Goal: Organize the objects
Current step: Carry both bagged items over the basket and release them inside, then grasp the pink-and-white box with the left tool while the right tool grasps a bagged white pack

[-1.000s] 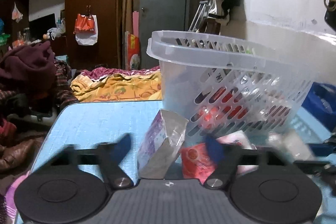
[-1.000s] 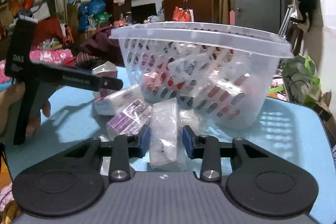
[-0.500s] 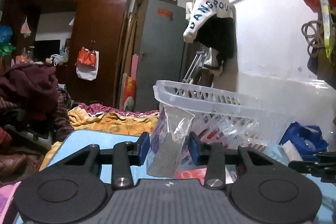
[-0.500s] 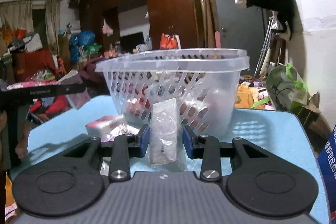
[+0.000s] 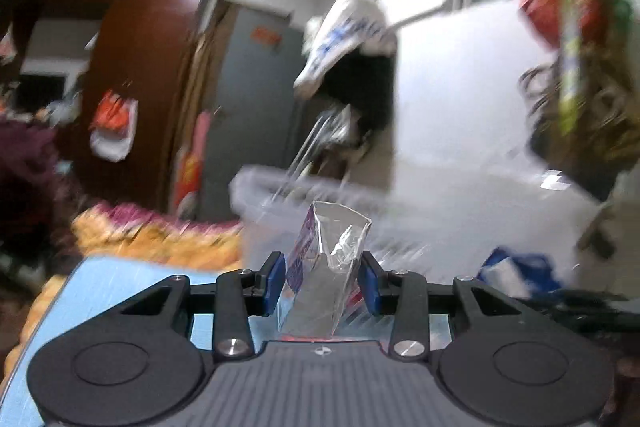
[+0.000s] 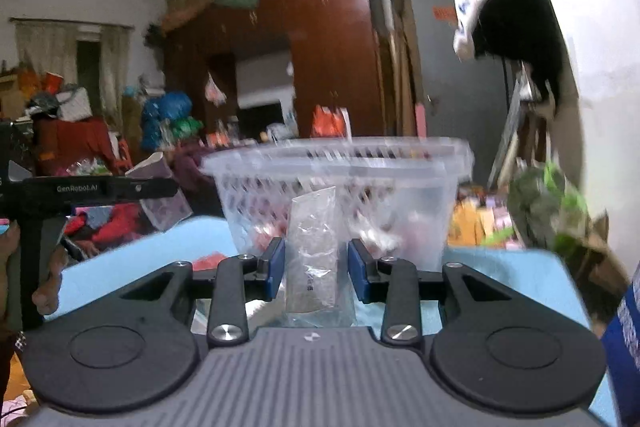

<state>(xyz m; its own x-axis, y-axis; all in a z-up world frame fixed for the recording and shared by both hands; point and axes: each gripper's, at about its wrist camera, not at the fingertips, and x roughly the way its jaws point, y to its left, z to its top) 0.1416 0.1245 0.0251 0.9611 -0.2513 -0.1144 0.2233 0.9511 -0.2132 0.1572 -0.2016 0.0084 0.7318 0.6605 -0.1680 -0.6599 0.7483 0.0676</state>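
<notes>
Above the blue table (image 6: 500, 275), both grippers have lifted since 1 second ago: left gripper (image 5: 322, 281) clenches a purple-printed packet (image 5: 320, 279), right gripper (image 6: 316, 267) a clear packet (image 6: 312, 255), nearing the basket (image 6: 340, 183).

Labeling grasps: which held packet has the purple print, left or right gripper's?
The left gripper holds the purple-printed packet; the right gripper holds a plain clear packet without colour.

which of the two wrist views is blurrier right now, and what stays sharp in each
Left wrist view: heavy motion blur smears the basket and room; the left gripper and its clear-wrapped purple packet stay sharp. Right wrist view: milder blur on the basket rim; the right gripper and its clear packet stay crisp.
</notes>
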